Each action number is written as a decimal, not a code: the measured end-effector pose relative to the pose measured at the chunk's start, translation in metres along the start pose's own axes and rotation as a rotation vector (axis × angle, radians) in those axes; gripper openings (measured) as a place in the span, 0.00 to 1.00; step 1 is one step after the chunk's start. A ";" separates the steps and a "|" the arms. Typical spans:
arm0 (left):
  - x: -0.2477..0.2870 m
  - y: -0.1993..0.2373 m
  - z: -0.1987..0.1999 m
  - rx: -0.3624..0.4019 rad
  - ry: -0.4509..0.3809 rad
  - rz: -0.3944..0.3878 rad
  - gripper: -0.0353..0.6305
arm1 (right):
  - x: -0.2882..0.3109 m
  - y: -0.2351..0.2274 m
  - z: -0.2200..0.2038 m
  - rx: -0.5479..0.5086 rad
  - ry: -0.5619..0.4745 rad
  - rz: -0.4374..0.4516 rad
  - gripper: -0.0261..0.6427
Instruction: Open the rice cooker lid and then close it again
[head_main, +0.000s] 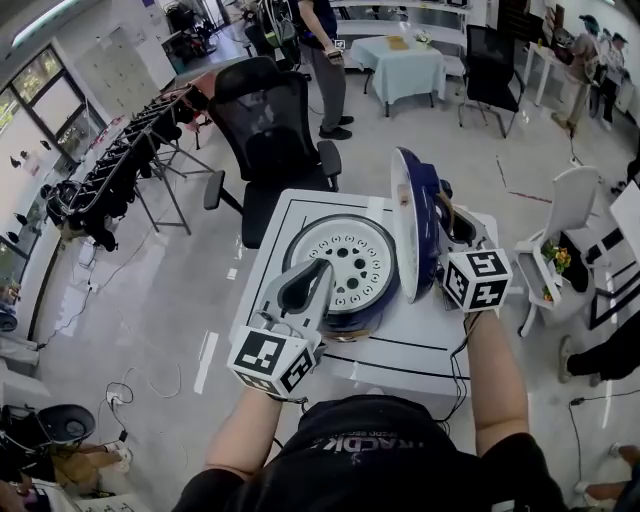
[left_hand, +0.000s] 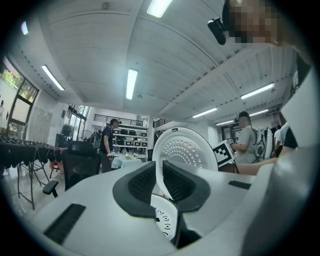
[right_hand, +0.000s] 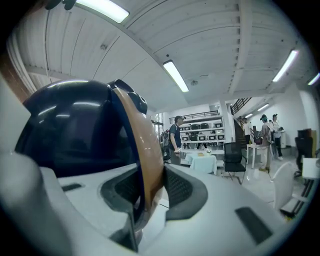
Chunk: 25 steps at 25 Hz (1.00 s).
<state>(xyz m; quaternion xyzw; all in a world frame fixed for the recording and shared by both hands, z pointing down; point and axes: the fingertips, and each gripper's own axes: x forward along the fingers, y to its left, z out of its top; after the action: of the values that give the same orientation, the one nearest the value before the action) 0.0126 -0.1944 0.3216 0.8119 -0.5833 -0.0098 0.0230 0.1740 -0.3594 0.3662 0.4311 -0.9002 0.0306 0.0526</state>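
black office chair (head_main: 270, 140), cloth-covered table (head_main: 400, 62), pale glossy floor (head_main: 170, 310), left-hand windows (head_main: 45, 95), ceiling strip lights (left_hand: 131, 83)

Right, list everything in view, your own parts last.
rice cooker: one, dark blue, mid-table, white perforated plate inside.
lid: one, blue outside, white inside, upright at cooker's right.
lid handle: one, tan, between right tool's pads.
table: one, white, under the cooker.
office chair: one, black, behind the table.
clothed table: one, pale green, far back.
bystanders: several, dark clothing, far back.
left tool: one, white, jaws almost shut, over the perforated plate.
right tool: one, white, gripping the lid handle.
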 end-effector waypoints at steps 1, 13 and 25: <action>-0.001 0.001 0.001 0.001 -0.002 0.004 0.12 | 0.001 0.003 0.001 -0.014 0.007 -0.002 0.21; -0.021 0.021 0.007 -0.002 -0.021 0.074 0.12 | 0.017 0.043 0.013 -0.230 0.046 -0.018 0.21; -0.036 0.069 0.022 -0.004 -0.034 0.055 0.12 | 0.045 0.116 0.011 -0.520 0.130 -0.021 0.23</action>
<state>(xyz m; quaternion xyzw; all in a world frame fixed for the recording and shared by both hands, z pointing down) -0.0652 -0.1825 0.3026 0.7953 -0.6056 -0.0240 0.0147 0.0550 -0.3223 0.3598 0.4093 -0.8681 -0.1748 0.2196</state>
